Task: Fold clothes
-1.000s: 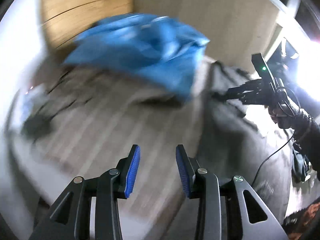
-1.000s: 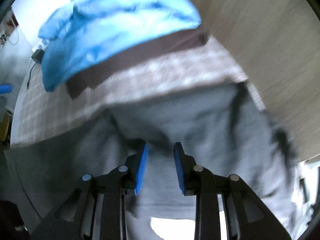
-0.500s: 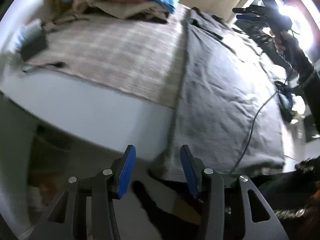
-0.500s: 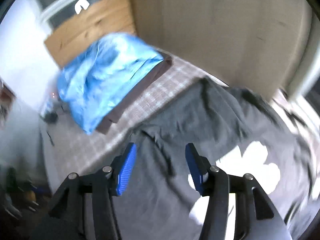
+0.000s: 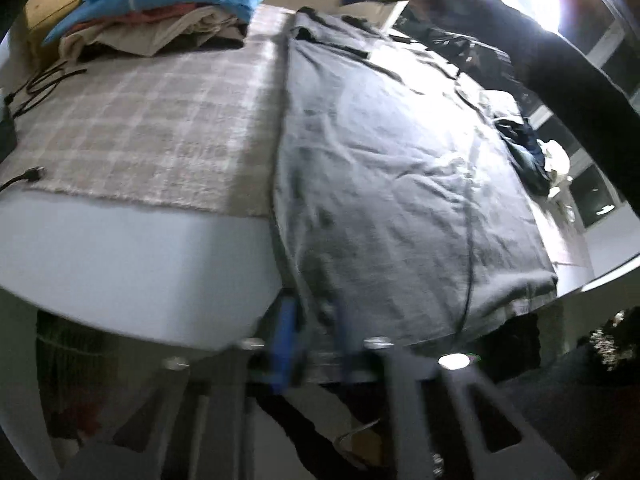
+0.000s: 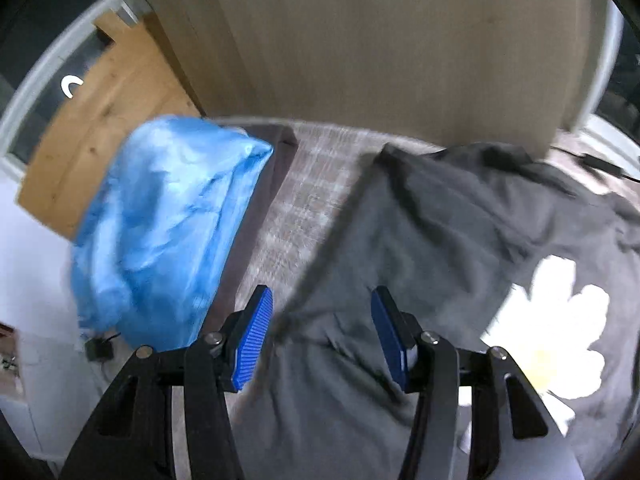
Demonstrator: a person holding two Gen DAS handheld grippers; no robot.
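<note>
The left gripper [image 5: 316,340] was positioned at the near hem of the dark grey garment [image 5: 400,184]; motion blur prevented its state from being determined. The right gripper [image 6: 322,336] was held with its blue ribbed pads apart above the same garment, nothing between them. The garment was spread flat on the checked cloth [image 5: 152,128], its near edge hung over the white table edge [image 5: 120,264]. A white flower print [image 6: 556,320] was seen on it. A stack of folded clothes topped by a blue item [image 6: 168,232] was located at the far corner, beside a beige wall [image 6: 380,40].
</note>
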